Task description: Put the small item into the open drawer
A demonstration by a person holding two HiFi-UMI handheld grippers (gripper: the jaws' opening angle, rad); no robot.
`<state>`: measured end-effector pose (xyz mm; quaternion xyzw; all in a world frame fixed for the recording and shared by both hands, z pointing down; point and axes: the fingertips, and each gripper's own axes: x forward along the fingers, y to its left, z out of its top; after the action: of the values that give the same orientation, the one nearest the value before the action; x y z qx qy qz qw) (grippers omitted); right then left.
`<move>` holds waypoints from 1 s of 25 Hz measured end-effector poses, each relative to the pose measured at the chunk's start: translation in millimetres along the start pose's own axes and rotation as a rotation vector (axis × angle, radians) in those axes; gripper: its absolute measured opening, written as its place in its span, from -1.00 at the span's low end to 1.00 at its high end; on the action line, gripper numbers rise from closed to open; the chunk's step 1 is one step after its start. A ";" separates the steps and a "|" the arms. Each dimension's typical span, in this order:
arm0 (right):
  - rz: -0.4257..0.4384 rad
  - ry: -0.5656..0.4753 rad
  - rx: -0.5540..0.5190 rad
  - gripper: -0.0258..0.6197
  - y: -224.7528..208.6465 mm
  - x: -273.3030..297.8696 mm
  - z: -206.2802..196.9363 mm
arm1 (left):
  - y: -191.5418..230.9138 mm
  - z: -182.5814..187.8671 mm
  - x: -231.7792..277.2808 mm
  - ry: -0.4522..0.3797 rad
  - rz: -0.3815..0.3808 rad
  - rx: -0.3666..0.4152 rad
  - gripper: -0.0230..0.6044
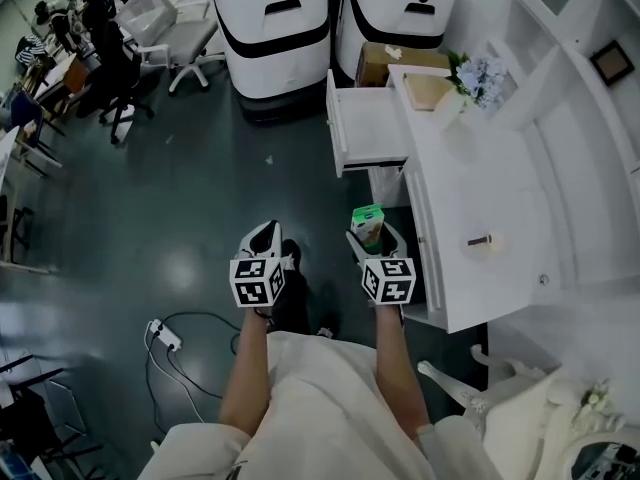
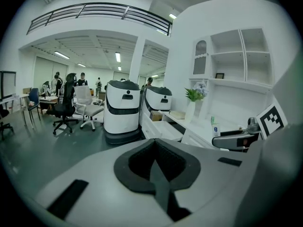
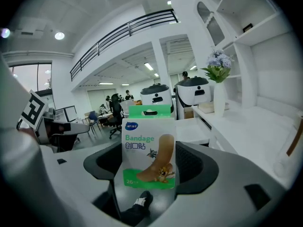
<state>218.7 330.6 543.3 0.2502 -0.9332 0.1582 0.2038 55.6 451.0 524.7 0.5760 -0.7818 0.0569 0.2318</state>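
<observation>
Nearest in, the person's two forearms reach out over the dark floor, one tool in each hand. The left tool has its dark pads pressed together, with nothing between them, and it hangs over the floor well left of the furniture. The right tool is pinching the bandage box, a green-and-white carton that stands upright between the pads, its printed face toward the right gripper view's camera. In the head view that box sits just off the near left edge of the white worktop, short of the open drawer. The drawer is pulled out to the left from the worktop's far end, and its white inside shows. Out on the worktop, right of the tool, lies a small cylinder. Farther along, a white vase of pale flowers stands by the shelves. Just past the drawer is a cardboard box, and behind it stand two white-and-black machines. Far left, office chairs and seated people.
</observation>
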 end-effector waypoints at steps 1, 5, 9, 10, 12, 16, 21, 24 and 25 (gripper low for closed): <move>-0.001 -0.001 0.002 0.21 -1.1 6.4 5.2 | 2.1 5.6 6.8 0.001 -0.004 0.000 -0.87; -0.019 -0.007 0.011 0.21 -11.0 34.5 24.1 | 9.4 30.0 38.8 -0.003 -0.029 0.011 -0.87; -0.042 0.003 0.033 0.21 -24.9 65.8 37.2 | 20.4 49.5 78.1 0.009 -0.056 0.028 -0.87; -0.048 0.008 0.040 0.21 -28.5 73.7 39.8 | 24.1 53.4 88.5 0.016 -0.060 0.033 -0.87; -0.063 0.011 0.059 0.21 -36.3 89.1 45.9 | 31.0 63.2 108.9 0.029 -0.072 0.046 -0.87; -0.096 0.016 0.094 0.21 -45.8 122.3 62.1 | 45.9 92.5 146.6 0.033 -0.108 0.078 -0.87; -0.137 0.025 0.112 0.21 -54.5 158.0 81.0 | 56.1 116.0 188.5 0.050 -0.178 0.112 -0.87; -0.172 0.020 0.131 0.21 -60.4 176.7 94.1 | 60.2 128.6 211.3 0.060 -0.231 0.134 -0.87; -0.185 0.018 0.138 0.21 -62.1 182.7 97.7 | 61.5 132.8 218.2 0.061 -0.249 0.142 -0.87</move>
<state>77.7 167.1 554.5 0.3472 -0.8912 0.2047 0.2080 -90.8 233.2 511.4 0.6814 -0.6911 0.1002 0.2194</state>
